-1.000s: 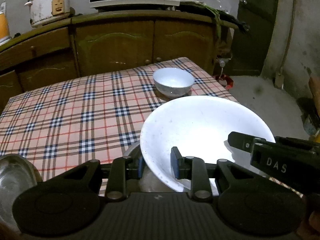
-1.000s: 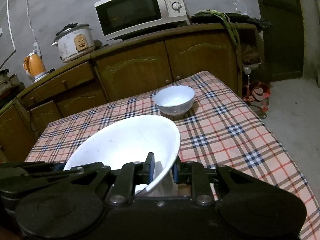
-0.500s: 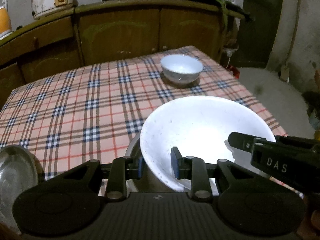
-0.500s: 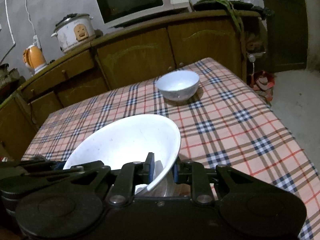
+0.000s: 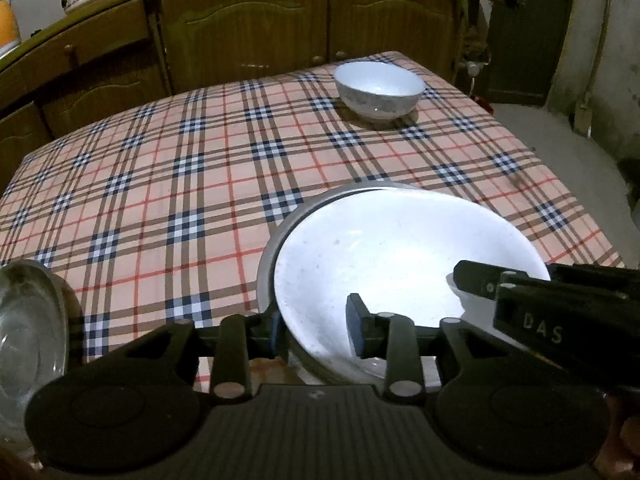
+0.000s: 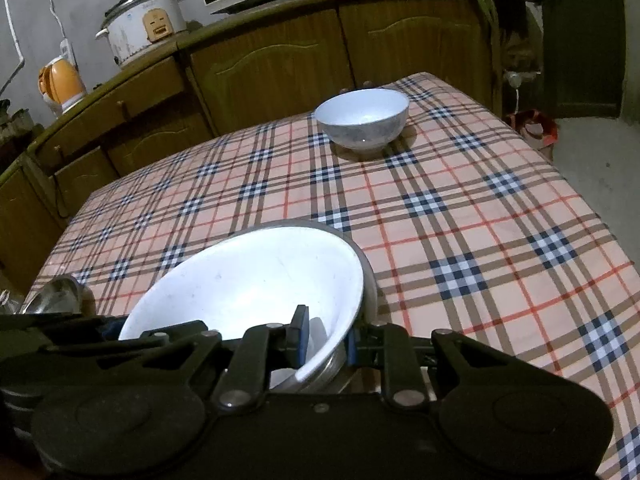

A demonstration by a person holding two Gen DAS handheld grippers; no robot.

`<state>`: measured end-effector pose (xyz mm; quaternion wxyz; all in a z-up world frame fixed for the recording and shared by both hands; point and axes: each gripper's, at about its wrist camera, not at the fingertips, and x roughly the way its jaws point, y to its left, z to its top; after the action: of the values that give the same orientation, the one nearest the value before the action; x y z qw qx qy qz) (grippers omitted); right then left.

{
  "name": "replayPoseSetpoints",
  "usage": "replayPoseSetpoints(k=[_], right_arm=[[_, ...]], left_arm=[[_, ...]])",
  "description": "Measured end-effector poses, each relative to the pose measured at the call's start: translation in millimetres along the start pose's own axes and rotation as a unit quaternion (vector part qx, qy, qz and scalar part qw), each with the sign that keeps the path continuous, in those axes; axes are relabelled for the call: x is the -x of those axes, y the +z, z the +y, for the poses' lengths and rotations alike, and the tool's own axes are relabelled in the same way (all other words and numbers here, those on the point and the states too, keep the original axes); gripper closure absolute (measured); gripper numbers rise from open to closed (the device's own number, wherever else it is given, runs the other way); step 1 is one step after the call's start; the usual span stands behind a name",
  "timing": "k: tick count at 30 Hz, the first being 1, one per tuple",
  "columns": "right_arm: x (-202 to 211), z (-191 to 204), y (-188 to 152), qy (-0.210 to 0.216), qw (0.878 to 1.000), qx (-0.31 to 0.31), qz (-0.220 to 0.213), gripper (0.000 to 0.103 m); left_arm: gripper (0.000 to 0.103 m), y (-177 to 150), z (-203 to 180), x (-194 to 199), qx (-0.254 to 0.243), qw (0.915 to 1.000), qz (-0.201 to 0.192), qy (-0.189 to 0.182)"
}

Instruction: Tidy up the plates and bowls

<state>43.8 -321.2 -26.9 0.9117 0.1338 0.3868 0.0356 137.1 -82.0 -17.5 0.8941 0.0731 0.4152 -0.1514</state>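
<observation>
Both tools are on the big white bowl (image 5: 404, 248) at the near edge of the counter (image 5: 168, 184), which is covered in a plaid cloth. On my left tool (image 5: 316, 330) the jaws are opening: the bowl's near-left rim sits between the fingers, one outside the wall and one inside, and I see a gap on the inner side, so the pads no longer press it. My right tool (image 6: 325, 340) has its fingers pressed together on the bowl's near-right rim, pinching the wall from both sides. In the left wrist view the right tool (image 5: 472, 280) reaches over the rim from the right. Under the white bowl I see a metal basin (image 6: 370, 280), its grey rim showing around the far and left side; the bowl rests inside it, slightly tilted. A small white bowl (image 5: 379, 88) stands upright far across the counter, toward the right, well apart. A metal dish (image 5: 28, 320) lies at the near left edge. Beyond the counter stands a wooden cabinet (image 6: 256, 64) bearing a rice cooker (image 6: 142, 26) and an orange kettle (image 6: 60, 84).
</observation>
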Motion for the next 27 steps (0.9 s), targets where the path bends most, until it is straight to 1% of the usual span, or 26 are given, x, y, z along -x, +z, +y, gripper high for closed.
replayPoseSetpoints(k=[2, 6, 15, 25, 27], right_arm=[[-1.0, -0.9, 0.2, 0.001, 1.000, -0.002, 0.000, 0.079], [-2.7, -3.6, 0.2, 0.003, 1.000, -0.006, 0.002, 0.079], [-4.5, -7.2, -0.1, 0.008, 1.000, -0.011, 0.004, 0.079], [-1.4, -14.9, 1.5, 0.023, 0.999, -0.027, 0.002, 0.079], [-0.3, -16.3, 2.1, 0.027, 0.999, -0.029, 0.002, 0.082]], left_arm=[[0.070, 0.0, -0.5, -0.6, -0.002, 1.0000, -0.003, 0.001], [0.065, -1.3, -2.2, -1.9, -0.004, 0.9999, -0.008, -0.009], [0.061, -0.4, -0.9, -3.2, 0.007, 0.9997, -0.007, -0.020], [0.065, -0.8, -0.9, -1.1, 0.009, 0.9997, -0.010, -0.022], [0.067, -0.9, -0.1, -1.5, 0.010, 0.9997, -0.009, -0.021]])
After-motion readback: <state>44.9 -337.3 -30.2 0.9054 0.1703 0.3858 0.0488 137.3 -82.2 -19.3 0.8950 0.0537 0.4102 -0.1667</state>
